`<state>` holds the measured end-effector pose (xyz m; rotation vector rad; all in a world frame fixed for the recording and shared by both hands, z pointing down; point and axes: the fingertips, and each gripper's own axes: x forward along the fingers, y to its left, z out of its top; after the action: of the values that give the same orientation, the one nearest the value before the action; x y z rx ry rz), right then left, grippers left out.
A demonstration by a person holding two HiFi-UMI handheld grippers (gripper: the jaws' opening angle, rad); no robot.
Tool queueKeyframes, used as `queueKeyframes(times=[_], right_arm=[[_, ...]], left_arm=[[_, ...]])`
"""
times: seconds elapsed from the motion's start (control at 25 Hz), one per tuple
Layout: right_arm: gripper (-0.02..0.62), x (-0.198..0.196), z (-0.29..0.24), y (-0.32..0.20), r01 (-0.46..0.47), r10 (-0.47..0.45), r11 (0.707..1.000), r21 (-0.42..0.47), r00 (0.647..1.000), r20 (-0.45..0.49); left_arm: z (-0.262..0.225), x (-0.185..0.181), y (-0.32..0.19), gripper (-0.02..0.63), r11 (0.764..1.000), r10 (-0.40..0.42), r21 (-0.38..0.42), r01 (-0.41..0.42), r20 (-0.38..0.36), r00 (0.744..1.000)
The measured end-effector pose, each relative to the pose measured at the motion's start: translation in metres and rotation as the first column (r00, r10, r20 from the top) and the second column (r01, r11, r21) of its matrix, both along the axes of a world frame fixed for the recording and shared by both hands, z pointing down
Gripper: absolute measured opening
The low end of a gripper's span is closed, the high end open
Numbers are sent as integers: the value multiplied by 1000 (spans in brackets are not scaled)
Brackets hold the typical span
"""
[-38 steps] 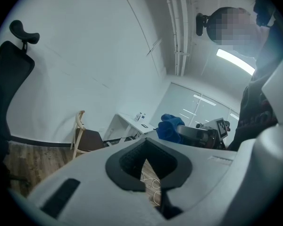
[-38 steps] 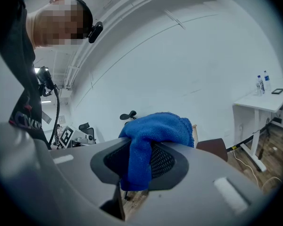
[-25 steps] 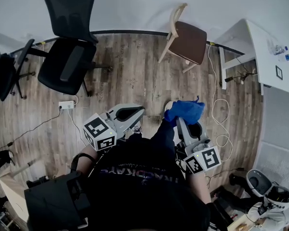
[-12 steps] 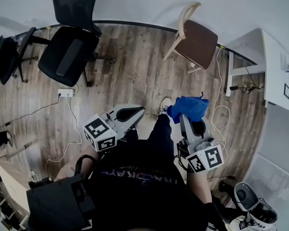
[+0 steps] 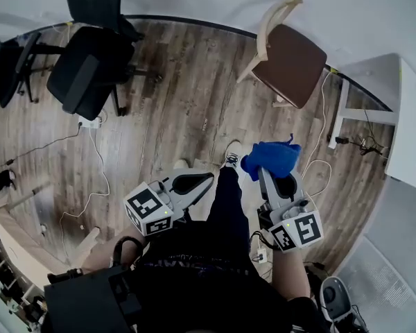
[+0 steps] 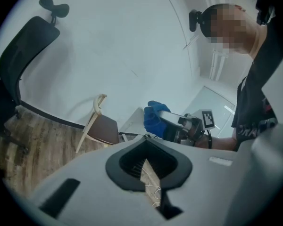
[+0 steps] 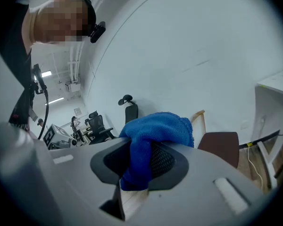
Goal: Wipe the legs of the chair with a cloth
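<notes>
The right gripper (image 5: 267,174) is clamping the blue cloth (image 5: 270,157). The chair (image 5: 286,55) is standing well ahead of it. The left gripper (image 5: 206,179), closed on nothing, is hovering farther off.

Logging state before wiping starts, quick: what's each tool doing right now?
Left tool: closed, empty.
Right tool: closed on the blue cloth.

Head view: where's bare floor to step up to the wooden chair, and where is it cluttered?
Bare planks run between the black office chair and the wooden chair. Crowded: white cables loop by the white desk leg on that chair's right, and a power strip lies by the office chair.
</notes>
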<state>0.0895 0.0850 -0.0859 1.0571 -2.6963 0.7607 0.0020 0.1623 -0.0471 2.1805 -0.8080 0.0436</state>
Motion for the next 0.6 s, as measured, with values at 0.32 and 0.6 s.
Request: queueKeyframes(times=[0.32, 0.6], right_arm=[[98, 19, 72, -82, 140, -140, 988, -62, 990, -5], [98, 6, 147, -128, 237, -238, 969, -74, 971, -14]], left_arm=[[60, 40, -49, 8, 993, -99, -59, 102, 48, 994], [113, 51, -87, 8, 996, -83, 55, 75, 156, 984]])
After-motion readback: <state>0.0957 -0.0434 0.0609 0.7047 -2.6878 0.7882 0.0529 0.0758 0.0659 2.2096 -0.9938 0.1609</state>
